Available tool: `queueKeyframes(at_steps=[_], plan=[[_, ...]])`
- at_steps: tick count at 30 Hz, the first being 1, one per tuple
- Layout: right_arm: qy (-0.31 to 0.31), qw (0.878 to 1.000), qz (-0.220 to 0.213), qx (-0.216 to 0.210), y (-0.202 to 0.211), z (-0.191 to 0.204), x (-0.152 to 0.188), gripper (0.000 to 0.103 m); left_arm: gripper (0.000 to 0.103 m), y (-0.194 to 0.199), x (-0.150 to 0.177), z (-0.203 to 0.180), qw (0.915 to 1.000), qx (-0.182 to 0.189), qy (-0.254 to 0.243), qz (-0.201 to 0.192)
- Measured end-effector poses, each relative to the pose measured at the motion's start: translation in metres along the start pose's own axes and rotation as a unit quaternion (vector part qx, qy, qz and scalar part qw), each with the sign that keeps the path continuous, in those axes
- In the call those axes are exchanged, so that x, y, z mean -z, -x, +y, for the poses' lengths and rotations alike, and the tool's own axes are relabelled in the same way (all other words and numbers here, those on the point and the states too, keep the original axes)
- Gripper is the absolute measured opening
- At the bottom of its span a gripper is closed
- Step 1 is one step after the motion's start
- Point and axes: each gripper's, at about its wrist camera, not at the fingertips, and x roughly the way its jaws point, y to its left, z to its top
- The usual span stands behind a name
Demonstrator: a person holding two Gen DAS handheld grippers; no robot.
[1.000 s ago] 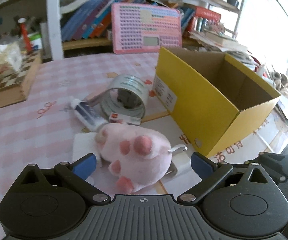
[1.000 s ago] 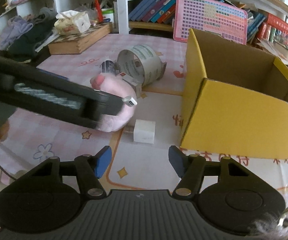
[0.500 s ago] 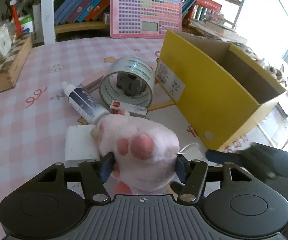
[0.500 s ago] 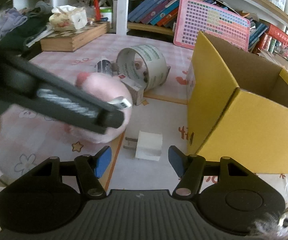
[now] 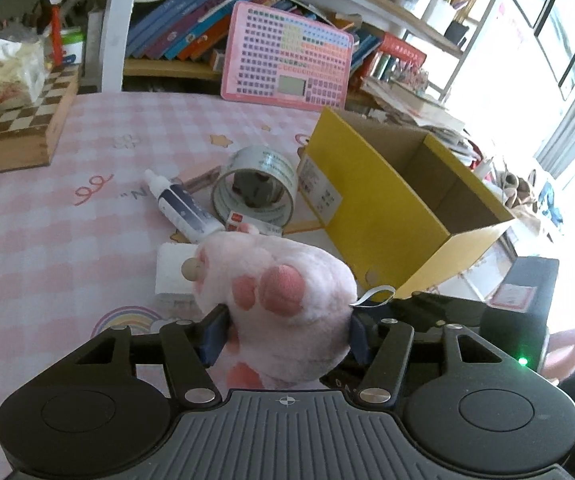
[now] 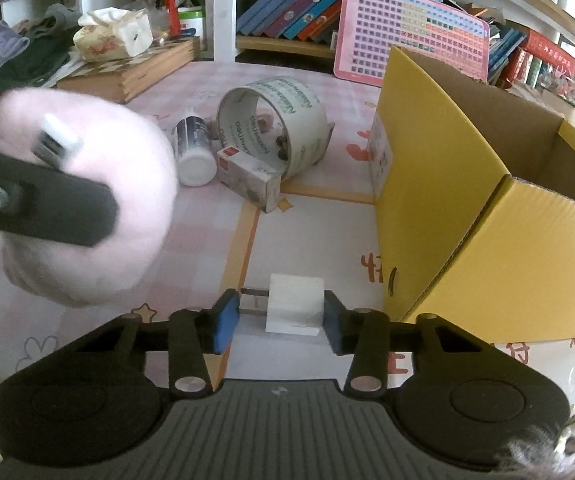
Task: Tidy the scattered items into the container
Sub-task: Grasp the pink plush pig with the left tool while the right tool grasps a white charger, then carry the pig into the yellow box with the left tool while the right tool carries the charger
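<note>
Standing open and bare yellow box (image 5: 371,208), left gripper (image 5: 285,334) clenching plush paw (image 5: 279,296), right gripper (image 6: 277,322) closing on charger (image 6: 295,308).

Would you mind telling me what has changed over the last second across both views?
The left claw closed on the pink plush paw and lifted it off the table. The right claw advanced around the white plug adapter; its jaws have just been closing on it. The tape roll, bottle and yellow box stayed put.

Jaws closed — left on plush paw (image 5: 279,292), right around charger (image 6: 295,308).
</note>
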Motion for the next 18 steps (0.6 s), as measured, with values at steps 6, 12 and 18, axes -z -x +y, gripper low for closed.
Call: queueKeyframes(at_steps=[6, 12, 18], plan=[[-0.008, 1.0, -0.005, -0.008, 0.005, 0.0, -0.001, 0.041, 0.059, 0.014, 0.0, 0.008, 0.9999, -0.004, 0.008, -0.005], [-0.003, 0.999, -0.011, -0.04, 0.029, 0.001, -0.003, 0.041, 0.059, 0.03, 0.003, 0.015, 0.9998, -0.003, 0.018, -0.013], [-0.001, 0.998, -0.018, -0.063, 0.066, -0.002, -0.005, 0.041, 0.059, 0.052, 0.004, 0.012, 0.9991, 0.017, 0.024, -0.03]])
